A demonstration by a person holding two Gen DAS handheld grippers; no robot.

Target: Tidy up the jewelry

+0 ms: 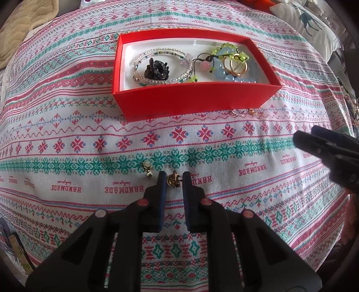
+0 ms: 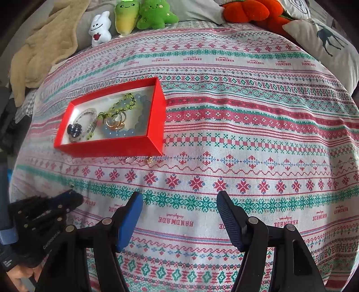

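A red box (image 1: 193, 98) (image 2: 116, 147) on the patterned cloth holds a clear bead bracelet (image 1: 143, 74), a dark flower piece (image 1: 157, 68), blue beads, green beads and gold rings (image 1: 237, 65). My left gripper (image 1: 174, 178) is down on the cloth with its fingers close on either side of a small gold earring (image 1: 172, 179). A second gold earring (image 1: 147, 168) lies just left of it. Two small pieces (image 1: 243, 112) (image 2: 139, 160) lie in front of the box. My right gripper (image 2: 179, 202) is open and empty above the cloth.
The cloth (image 2: 246, 134) covers a bed. Plush toys (image 2: 134, 15), a beige blanket (image 2: 42, 54) and a deer pillow (image 2: 329, 42) lie along the far edge. The left gripper also shows at the right view's lower left (image 2: 67, 200).
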